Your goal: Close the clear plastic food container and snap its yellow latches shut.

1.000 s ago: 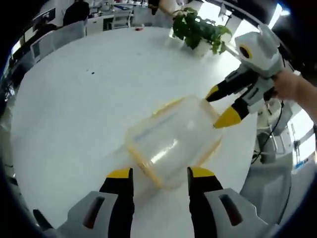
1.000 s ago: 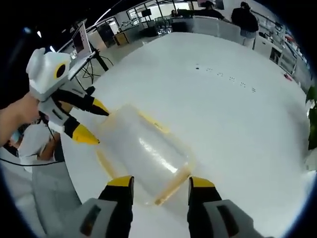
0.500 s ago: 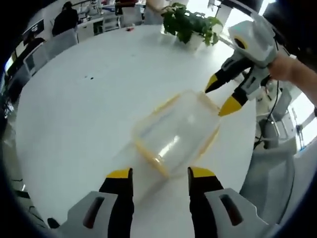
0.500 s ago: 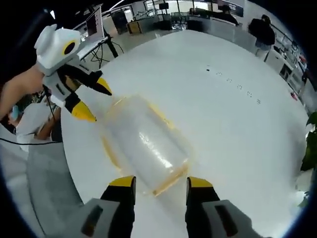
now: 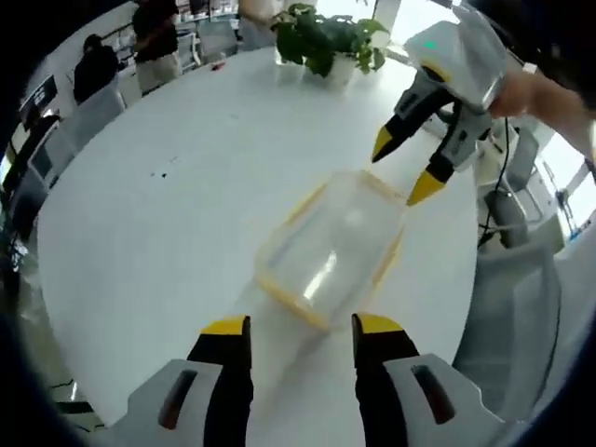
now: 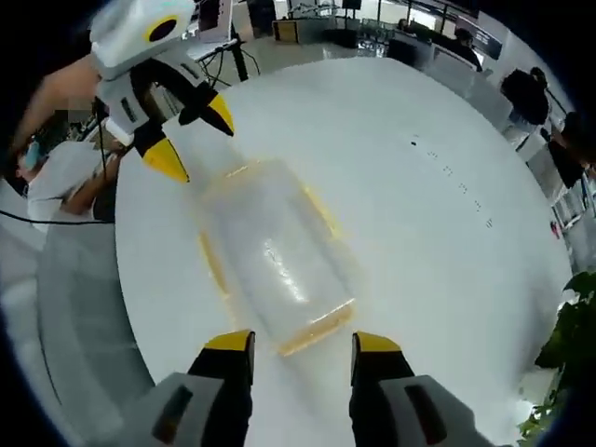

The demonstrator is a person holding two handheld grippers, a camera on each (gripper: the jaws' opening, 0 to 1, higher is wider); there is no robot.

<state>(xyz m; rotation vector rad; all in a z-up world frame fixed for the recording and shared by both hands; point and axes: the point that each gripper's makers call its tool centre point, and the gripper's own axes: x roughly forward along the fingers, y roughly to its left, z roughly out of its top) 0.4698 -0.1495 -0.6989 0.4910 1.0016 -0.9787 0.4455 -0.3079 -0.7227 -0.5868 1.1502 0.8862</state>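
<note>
Left gripper view: a round white table (image 5: 186, 214) is seen in an open office, with a potted green plant (image 5: 321, 42) standing at its far edge and people in dark clothes (image 5: 158, 37) among desks and chairs beyond. The clear plastic food container (image 5: 331, 251) lies on the table with its lid on, its yellow latches (image 5: 293, 303) seen along the rim. The left gripper (image 5: 300, 331) is held above the table with its yellow-tipped jaws spread apart and nothing between them; the container's near end lies just beyond the tips, apart from them. The right gripper (image 5: 400, 168) is seen at the container's far end, held by a hand (image 5: 545, 93), jaws apart and empty, its tips near the far corner

In the right gripper view, the same table (image 6: 419, 233) is seen, with a floor and equipment stands past its edge. The container (image 6: 275, 256) lies lengthwise ahead of the right gripper (image 6: 300, 343), whose jaws are parted and hold nothing. The left gripper (image 6: 191, 135) hangs at the container's far end, open, its tips near but not touching it
</note>
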